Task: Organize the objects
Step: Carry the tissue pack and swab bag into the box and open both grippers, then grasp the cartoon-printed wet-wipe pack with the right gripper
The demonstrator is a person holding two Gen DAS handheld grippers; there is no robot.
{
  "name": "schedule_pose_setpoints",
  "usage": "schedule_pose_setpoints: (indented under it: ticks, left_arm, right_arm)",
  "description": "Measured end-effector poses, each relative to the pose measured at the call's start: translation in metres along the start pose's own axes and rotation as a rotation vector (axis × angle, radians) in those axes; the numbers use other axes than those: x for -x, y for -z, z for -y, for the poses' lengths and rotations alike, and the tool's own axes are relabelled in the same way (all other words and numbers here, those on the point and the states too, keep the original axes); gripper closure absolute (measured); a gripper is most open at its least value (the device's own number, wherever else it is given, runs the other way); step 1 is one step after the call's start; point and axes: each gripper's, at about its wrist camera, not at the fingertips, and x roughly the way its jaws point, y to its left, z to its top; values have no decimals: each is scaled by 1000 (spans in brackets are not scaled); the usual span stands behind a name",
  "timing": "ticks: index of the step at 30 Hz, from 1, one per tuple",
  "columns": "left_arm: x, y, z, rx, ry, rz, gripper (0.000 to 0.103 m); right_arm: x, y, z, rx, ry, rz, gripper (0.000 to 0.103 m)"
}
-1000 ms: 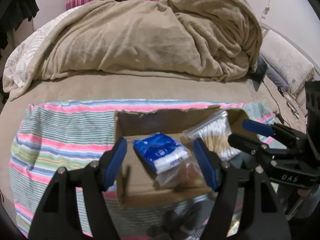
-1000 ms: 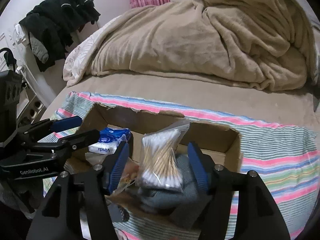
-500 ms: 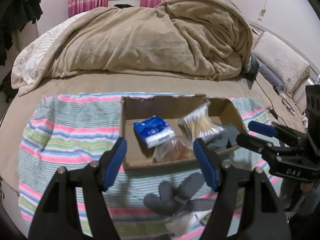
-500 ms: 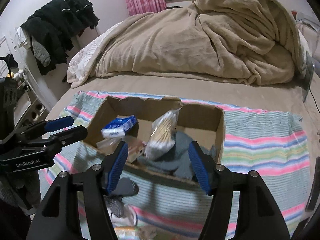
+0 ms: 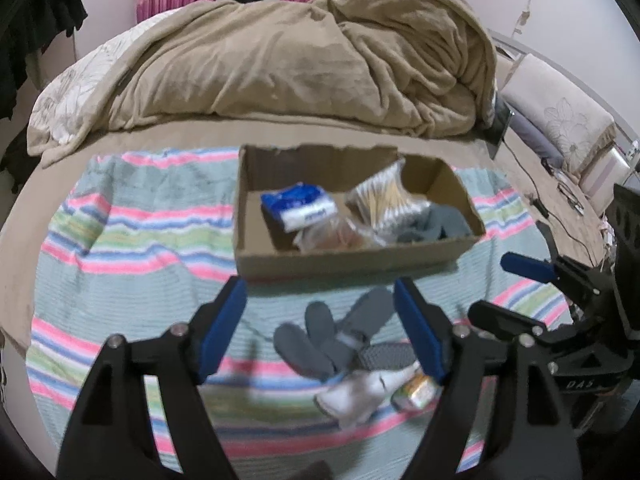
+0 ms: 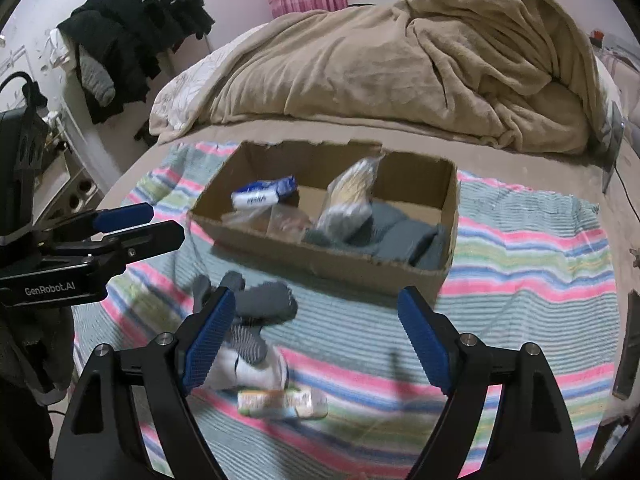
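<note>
Two hand-held grippers hang above a striped towel point(image 5: 132, 240) spread over a bed. The left gripper point(image 5: 320, 316) has its blue-padded fingers spread wide with nothing between them; the right gripper point(image 6: 316, 320) is released in the same way and grasps nothing.

Task items — condition and location:

- Cardboard box point(image 5: 352, 258): shallow, brown, open-topped, with a ragged torn far rim. It sits on the towel, beyond both grippers.
- Tissue pack point(image 5: 299, 206): blue and white, lying tilted in the middle of the box.
- Cotton swab bag point(image 5: 386, 200): clear plastic, wooden sticks with white tips, leaning just beside the tissue pack.
- Clear bag point(image 5: 332, 236): crumpled, with brownish contents that are too blurred to identify, against the near wall of the box.
- Grey cloth point(image 6: 400, 236): folded, at the right-hand end of the box, partly under the swab bag.
- Grey glove point(image 5: 332, 332): fingers splayed, patterned cuff, lying on the towel outside the box, between the left gripper's fingers in the left wrist view.
- White cloth item point(image 5: 356, 394): bunched, touching the glove on its near side.
- Small wrapped packet point(image 6: 282, 400): green and yellow, just beside the white item on the towel.

A rumpled beige blanket point(image 6: 380, 56) is heaped behind the box.
</note>
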Motion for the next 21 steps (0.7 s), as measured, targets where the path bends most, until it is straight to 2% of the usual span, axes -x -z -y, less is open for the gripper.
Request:
schedule_pose_setpoints:
  ticks: [3,10,21]
  left_arm:
    - [0,10,-1,6,7,-12,18]
    - [1,27,-3,31,22,-28,12]
    - [-12,55,-2,39,26,-91,12]
  right_arm:
    - [-1,9,-4,10,3,-12,17]
    - [-7,33,-11,33,-1,-53,17]
    - [-21,61,-21,57,-22,-125,17]
